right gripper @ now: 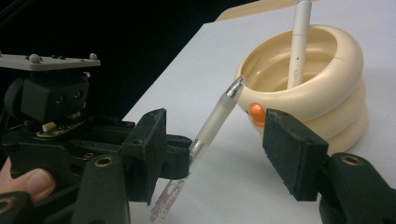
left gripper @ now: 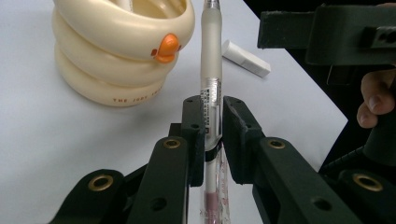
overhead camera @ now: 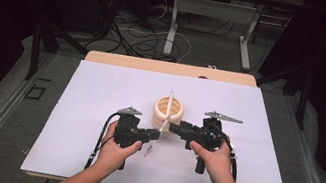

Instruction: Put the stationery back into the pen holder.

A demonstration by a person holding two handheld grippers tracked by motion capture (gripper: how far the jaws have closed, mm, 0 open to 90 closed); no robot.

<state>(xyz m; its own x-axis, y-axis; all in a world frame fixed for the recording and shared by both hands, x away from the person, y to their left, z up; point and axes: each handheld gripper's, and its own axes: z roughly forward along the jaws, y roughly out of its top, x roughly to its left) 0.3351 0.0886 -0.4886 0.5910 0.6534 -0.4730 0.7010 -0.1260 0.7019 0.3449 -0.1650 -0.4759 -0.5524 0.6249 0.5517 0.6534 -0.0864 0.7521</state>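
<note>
Pen (left gripper: 211, 93) sits clamped between the jaws of my left gripper (overhead camera: 152, 134), tilted upward, its tip just beside the cream ringed pen holder (overhead camera: 168, 113), which stands on the white table (overhead camera: 100, 90) with another pen (right gripper: 297, 44) inside. My right gripper (overhead camera: 176, 128) hangs with jaws spread wide, near the held pen without touching it.

A frosted clear pen (left gripper: 211, 70) stands tilted beside the cream ringed holder (left gripper: 116, 51).

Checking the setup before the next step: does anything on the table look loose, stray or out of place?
One thing: a small white cap lies loose on the white table, beyond the pen gripped by the left gripper. The cream holder stands upright.
</note>
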